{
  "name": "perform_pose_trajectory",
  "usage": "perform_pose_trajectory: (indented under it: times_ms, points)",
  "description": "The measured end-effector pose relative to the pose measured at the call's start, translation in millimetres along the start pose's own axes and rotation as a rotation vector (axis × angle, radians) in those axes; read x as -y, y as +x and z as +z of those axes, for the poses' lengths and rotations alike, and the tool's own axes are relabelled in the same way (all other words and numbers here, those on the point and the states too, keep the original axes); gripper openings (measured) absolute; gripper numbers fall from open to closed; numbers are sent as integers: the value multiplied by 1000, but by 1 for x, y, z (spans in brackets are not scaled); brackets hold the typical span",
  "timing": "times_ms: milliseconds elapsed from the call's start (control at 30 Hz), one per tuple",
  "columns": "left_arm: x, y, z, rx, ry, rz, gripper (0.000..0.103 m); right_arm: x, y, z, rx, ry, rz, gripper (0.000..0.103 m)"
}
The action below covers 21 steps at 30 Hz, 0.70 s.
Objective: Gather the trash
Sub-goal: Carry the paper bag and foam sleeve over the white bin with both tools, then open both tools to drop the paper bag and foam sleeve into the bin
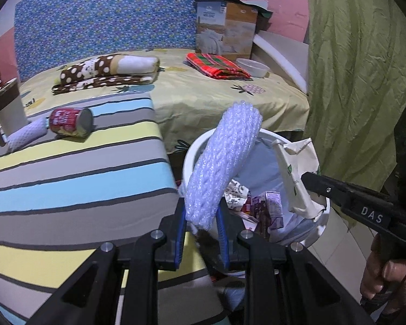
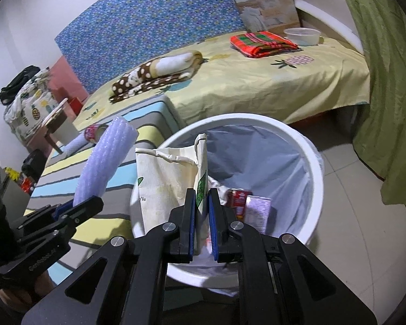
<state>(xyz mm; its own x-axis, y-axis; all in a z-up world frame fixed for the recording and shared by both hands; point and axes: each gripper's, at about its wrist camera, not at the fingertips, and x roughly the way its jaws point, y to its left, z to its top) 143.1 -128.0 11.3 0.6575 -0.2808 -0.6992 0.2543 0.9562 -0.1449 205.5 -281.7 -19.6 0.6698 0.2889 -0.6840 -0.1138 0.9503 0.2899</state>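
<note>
So, bedroom setup: a striped tabletop (image 1: 67, 178) in blue, yellow and grey sits right against a bed (image 1: 203, 100) with a yellow pineapple sheet, a blue flowery headboard at 12 o'clock and a green curtain (image 1: 360, 81) down the 3 o'clock side. Pale floor tiles under a white bin (image 2: 305, 146) with a liner.

Left gripper (image 1: 203, 216) has its fingers pinching a roll of white foam wrap (image 1: 224, 157), which sticks up toward 12 over the near rim of the bin. Right gripper (image 2: 202, 208) fingers are pressed onto a cream paper bag (image 2: 167, 178) with a green print, held over the bin's 9 o'clock side. Trash already inside: some small red and purple cartons (image 2: 246, 205); can't read the labels.

Still on the tabletop at about 10 o'clock in the left view: a red can (image 1: 70, 122) on its side, touching a second white foam piece (image 1: 27, 135), next to a cup (image 1: 8, 105) that's cut off by the frame edge.

Right view alone shows the bin's whole mouth, plus a pile of bags (image 2: 27, 92) at 9 o'clock by the pink wall. Left view alone shows the person's hand (image 1: 387, 273) on the right gripper's handle, and the box (image 1: 224, 27) on the bed uncropped. Folded blankets and a white bowl (image 1: 253, 67) on the bed show in both.
</note>
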Motion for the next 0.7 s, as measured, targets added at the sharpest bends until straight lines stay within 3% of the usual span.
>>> perform_pose_trajectory:
  times_ms: [500, 567, 633, 700]
  points:
    - [23, 41, 10, -64, 38, -62, 24, 25, 19, 6, -56, 35, -58, 12]
    - [26, 45, 11, -70, 42, -78, 27, 27, 21, 7, -61, 40, -51, 14]
    - [27, 45, 10, -68, 44, -86, 38, 27, 21, 6, -56, 39, -52, 19]
    - [26, 46, 10, -70, 38, -100, 44, 28, 21, 6, -52, 41, -46, 29]
